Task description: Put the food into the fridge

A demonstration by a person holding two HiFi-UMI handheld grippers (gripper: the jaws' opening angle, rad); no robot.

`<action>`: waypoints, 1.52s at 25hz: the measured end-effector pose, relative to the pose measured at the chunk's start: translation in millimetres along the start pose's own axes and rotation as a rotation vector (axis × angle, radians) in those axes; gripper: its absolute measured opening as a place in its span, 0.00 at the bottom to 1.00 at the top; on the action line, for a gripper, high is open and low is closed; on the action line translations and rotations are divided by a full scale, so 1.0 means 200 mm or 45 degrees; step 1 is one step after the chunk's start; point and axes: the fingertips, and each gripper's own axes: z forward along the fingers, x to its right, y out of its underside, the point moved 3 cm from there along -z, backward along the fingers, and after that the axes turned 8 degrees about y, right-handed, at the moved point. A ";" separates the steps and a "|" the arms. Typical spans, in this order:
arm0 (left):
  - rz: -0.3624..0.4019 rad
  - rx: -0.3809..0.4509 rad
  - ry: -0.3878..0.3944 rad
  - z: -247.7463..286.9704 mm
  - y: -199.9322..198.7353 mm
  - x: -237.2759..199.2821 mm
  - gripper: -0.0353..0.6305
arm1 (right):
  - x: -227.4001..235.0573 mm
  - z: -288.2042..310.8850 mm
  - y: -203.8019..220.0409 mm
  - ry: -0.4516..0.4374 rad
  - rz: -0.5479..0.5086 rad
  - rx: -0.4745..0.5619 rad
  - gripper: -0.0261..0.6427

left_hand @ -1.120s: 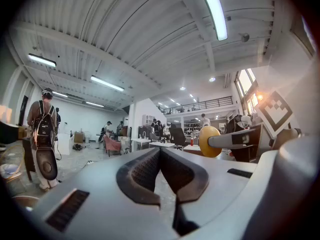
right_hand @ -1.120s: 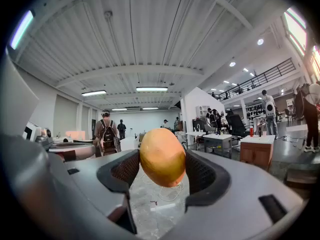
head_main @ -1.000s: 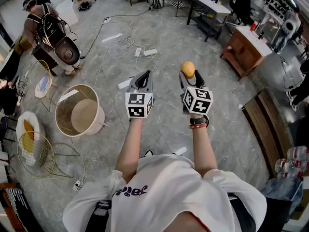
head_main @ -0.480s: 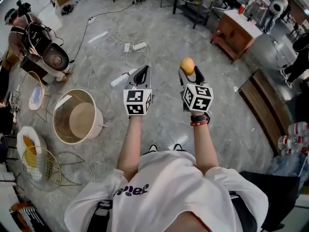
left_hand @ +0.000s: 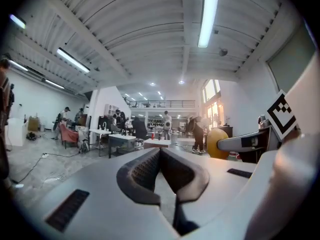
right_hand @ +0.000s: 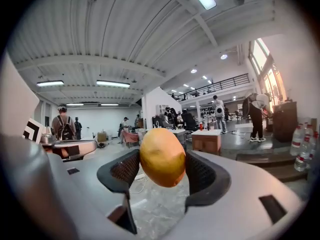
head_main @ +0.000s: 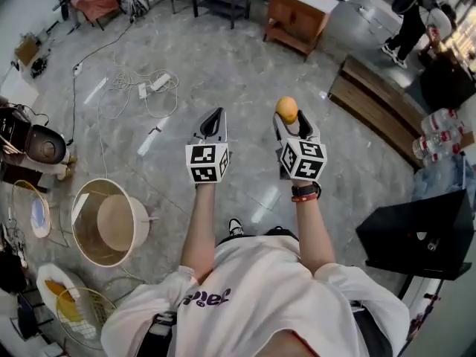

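A yellow-orange fruit (right_hand: 162, 156), smooth and oval, sits clamped between the pads of my right gripper (right_hand: 162, 173). In the head view the fruit (head_main: 287, 109) shows at the tip of the right gripper (head_main: 288, 122), held out at chest height over the floor. My left gripper (head_main: 213, 123) is level with it to the left, its jaws shut together with nothing in them; the left gripper view shows the left gripper (left_hand: 159, 156) with pads touching and the fruit (left_hand: 218, 143) off to its right. No fridge shows in any view.
A round beige tub (head_main: 110, 222) stands on the marble floor at lower left. Cables and a power strip (head_main: 158, 82) lie ahead left. A wooden cabinet (head_main: 299, 10) and a bench (head_main: 379, 106) are ahead right, a black box (head_main: 416, 233) close on the right. People stand in the hall.
The view has swung to the right: the tub and cables slid left and down, the bench and cabinet came toward centre. Both grippers keep their pose, the fruit still held.
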 end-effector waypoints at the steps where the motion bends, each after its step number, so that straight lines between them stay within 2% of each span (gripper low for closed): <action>1: 0.006 0.000 0.041 0.04 0.00 0.06 0.08 | 0.07 -0.04 0.00 0.036 0.010 0.009 0.49; 10: 0.055 0.007 0.427 0.28 -0.01 0.85 0.08 | 0.72 -0.60 0.05 0.373 0.132 0.101 0.49; 14: 0.105 -0.051 0.673 0.34 0.06 1.38 0.08 | 1.01 -0.97 0.14 0.558 0.216 0.099 0.49; 21: 0.154 -0.079 0.960 0.22 0.15 2.23 0.08 | 1.46 -1.63 0.25 0.795 0.274 0.158 0.49; 26: 0.234 -0.100 1.107 0.05 0.21 2.67 0.08 | 1.66 -2.07 0.37 0.940 0.331 0.169 0.49; 34: 0.256 -0.116 1.331 -0.26 0.32 3.24 0.08 | 1.81 -2.71 0.56 1.154 0.397 0.196 0.49; 38: 0.272 -0.142 1.481 -0.42 0.39 3.54 0.08 | 1.87 -3.02 0.68 1.286 0.451 0.205 0.49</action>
